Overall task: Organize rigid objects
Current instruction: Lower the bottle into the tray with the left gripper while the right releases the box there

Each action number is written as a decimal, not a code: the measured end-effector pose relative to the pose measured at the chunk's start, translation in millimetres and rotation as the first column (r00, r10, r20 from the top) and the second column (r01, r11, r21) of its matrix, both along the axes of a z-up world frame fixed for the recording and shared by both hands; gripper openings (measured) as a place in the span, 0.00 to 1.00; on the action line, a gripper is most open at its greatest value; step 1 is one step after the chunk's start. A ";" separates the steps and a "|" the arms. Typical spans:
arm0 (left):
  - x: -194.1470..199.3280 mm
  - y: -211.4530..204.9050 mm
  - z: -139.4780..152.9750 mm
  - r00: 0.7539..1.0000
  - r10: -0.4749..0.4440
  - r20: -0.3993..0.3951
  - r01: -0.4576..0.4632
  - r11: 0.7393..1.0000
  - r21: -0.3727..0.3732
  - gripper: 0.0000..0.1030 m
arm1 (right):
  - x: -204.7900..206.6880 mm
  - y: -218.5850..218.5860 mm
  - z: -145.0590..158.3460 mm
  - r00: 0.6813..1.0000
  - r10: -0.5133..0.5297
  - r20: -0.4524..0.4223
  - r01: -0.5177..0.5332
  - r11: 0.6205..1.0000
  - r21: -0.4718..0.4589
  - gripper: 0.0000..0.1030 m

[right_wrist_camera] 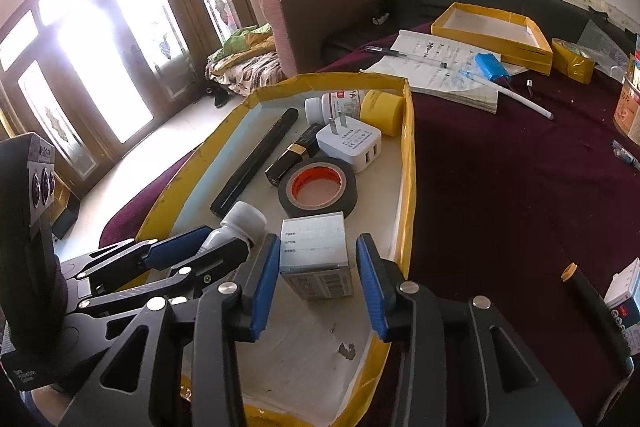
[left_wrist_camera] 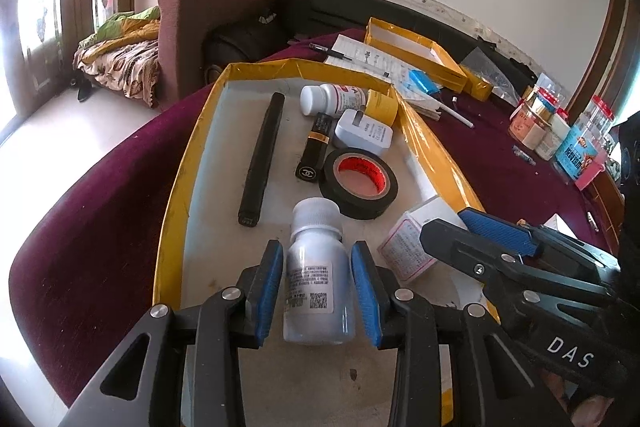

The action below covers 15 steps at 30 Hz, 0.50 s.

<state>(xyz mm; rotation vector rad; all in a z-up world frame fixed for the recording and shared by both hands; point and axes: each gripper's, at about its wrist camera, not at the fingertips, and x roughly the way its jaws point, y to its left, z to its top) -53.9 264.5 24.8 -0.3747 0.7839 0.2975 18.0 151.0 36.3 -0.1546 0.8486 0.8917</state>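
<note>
From your left wrist, the white bottle lies on its side in the yellow-edged tray, cap pointing away, its body between the pads of your left gripper. The jaws stand open with a sliver of gap either side. It looks light, stiff and smooth, so close squarely across the labelled midsection.

From your right wrist, the small white box stands between the open pads of your right gripper, nearer the left pad. It is probably thin cardboard and light: squeeze its flat sides gently.
</note>
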 end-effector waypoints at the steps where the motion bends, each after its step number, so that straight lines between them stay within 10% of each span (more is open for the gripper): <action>1: -1.4 0.0 1.3 1.000 0.001 0.003 -0.001 1.000 -0.002 0.37 | -0.4 -1.0 0.9 1.000 0.000 0.000 0.000 1.000 0.004 0.41; 15: -18.9 -18.0 24.1 0.999 -0.021 0.036 0.020 0.999 0.048 0.54 | -0.9 -34.1 26.0 0.999 -0.034 -0.031 0.038 0.993 0.115 0.60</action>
